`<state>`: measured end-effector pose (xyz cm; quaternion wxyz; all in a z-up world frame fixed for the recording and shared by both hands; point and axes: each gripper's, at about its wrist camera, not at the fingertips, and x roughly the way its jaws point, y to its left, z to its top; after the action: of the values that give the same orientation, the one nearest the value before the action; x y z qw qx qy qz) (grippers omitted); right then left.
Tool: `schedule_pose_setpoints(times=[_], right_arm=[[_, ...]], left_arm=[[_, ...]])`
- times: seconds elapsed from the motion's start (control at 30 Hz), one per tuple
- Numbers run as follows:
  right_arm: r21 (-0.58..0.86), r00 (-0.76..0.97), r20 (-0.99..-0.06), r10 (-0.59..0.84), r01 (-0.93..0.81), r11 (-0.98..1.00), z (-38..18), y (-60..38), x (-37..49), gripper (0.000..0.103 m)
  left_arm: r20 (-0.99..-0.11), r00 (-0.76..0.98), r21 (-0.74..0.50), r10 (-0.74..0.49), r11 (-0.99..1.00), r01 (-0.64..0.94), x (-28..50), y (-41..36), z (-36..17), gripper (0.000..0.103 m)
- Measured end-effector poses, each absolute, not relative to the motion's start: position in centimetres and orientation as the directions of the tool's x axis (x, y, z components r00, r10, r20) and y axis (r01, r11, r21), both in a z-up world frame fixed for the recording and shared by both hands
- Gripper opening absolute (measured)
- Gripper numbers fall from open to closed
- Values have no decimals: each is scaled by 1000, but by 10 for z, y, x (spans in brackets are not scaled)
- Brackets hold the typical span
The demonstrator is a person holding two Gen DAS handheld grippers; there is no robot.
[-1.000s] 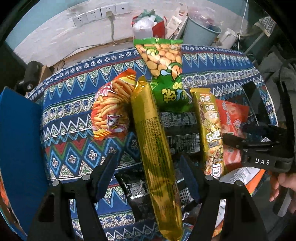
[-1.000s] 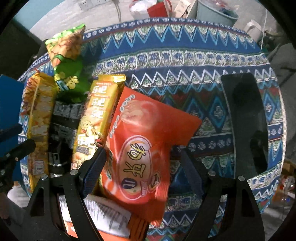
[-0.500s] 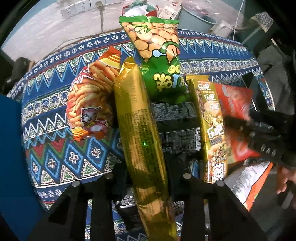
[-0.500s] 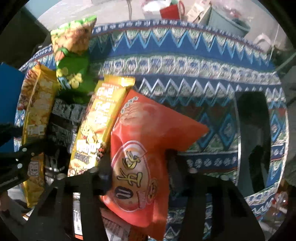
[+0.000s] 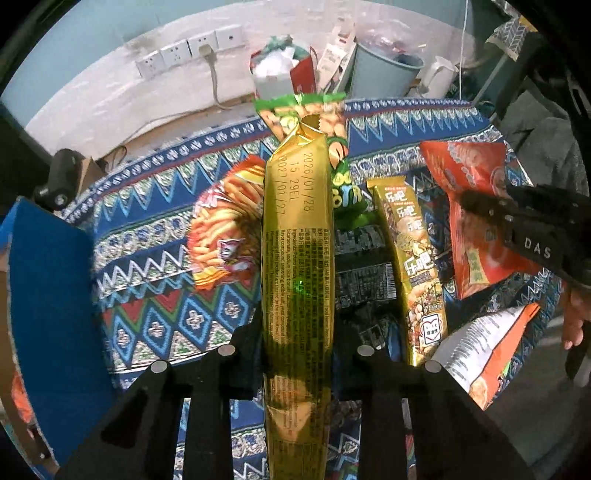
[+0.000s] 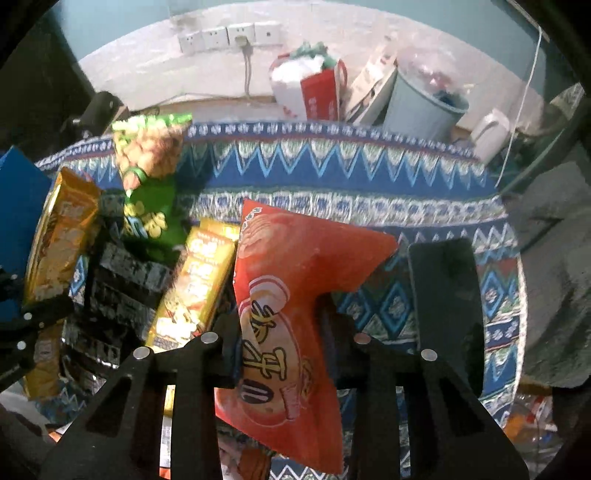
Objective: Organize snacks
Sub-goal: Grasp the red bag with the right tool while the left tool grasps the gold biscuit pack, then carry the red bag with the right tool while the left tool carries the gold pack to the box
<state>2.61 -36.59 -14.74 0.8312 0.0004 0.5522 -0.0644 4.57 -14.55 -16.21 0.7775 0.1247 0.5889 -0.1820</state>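
My left gripper (image 5: pixel 297 354) is shut on a long gold snack pack (image 5: pixel 297 258) and holds it lifted above the patterned tablecloth (image 5: pixel 147 317). My right gripper (image 6: pixel 280 347) is shut on a red-orange snack bag (image 6: pixel 291 280), also raised off the cloth. On the cloth lie an orange bag of sticks (image 5: pixel 221 229), a green peanut bag (image 6: pixel 147 173), a yellow nut pack (image 5: pixel 413 266) and black packs (image 5: pixel 365 258). The right gripper (image 5: pixel 517 218) with its red-orange bag (image 5: pixel 469 177) shows at the right of the left wrist view.
A blue box (image 5: pixel 48 317) stands at the table's left edge. A black flat object (image 6: pixel 447 295) lies on the cloth to the right. An orange-and-white bag (image 5: pixel 487 347) lies near the front. Behind the table are a bin (image 6: pixel 424 107), a red-and-white bag (image 6: pixel 314 85) and wall sockets (image 6: pixel 229 35).
Both grippers went from open to shut, the left on the gold pack and the right on the red-orange bag. Both packs then rose off the cloth.
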Motion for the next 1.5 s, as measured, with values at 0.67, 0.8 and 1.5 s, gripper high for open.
schedule_pose_setpoints(times=[0.67, 0.8, 1.5], right_arm=[[-70, 591, -802, -82, 44, 997, -73, -316, -1, 30], [-58, 613, -788, -57, 18, 998, -63, -303, -2, 30], [-16, 658, -748, 90, -154, 988, -28, -215, 7, 30]], left_arm=[[-882, 449, 63, -140, 911, 407, 20, -94, -80, 28], [-866, 482, 75, -133, 919, 388, 18, -79, -66, 28], [-808, 578, 39, -116, 968, 248, 5, 8, -25, 28]])
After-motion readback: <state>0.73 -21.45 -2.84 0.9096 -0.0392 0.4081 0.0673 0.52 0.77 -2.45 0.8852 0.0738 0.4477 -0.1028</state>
